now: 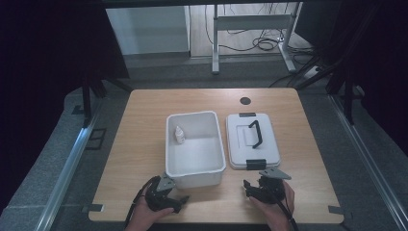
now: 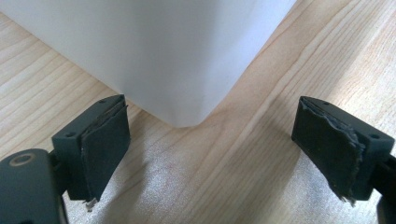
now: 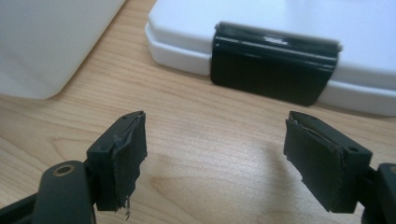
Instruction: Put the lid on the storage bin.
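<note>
A light wooden table [image 1: 144, 144] carries two things side by side — a white open bin [image 1: 195, 166] just ahead of the left gripper [image 1: 173, 195], and a white lid [image 1: 240, 144] with black clasps just ahead of the right gripper [image 1: 252, 187], both resting flat on the wood.

One open white bin [image 1: 195, 166], one small bottle [image 1: 179, 134] inside it, one white lid [image 1: 252, 144] with two black latches — two claws on one tabletop [image 1: 144, 144].
</note>
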